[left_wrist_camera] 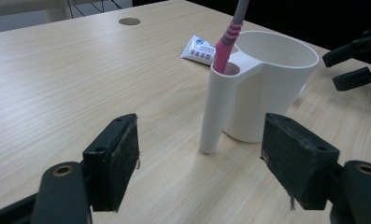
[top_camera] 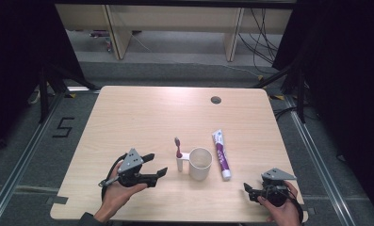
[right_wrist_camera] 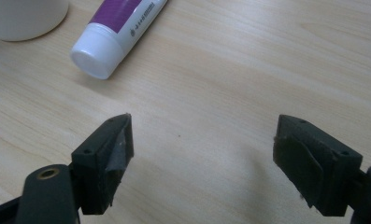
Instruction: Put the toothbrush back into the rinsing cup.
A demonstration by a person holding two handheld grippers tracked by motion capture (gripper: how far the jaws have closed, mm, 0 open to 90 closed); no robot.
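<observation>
The toothbrush (top_camera: 178, 147) stands in a thin white holder tube (top_camera: 180, 163) on the side of a white cup (top_camera: 200, 163), near the middle of the bench (top_camera: 128, 117). Its pink head points up. On the left, the left gripper (top_camera: 157, 165) sits just beside the tube with its jaws wide and nothing between them. The toothbrush looks light and stiff, and its handle is thin and maybe a bit slippery, so the pink middle part (left_wrist_camera: 226, 44) looks like the best place to hold it. The cup looks light too, so it could tip. To the right of the cup lies a toothpaste tube (top_camera: 221, 154). Far right, the right gripper (top_camera: 250, 190) is wide too, holding nothing.
</observation>
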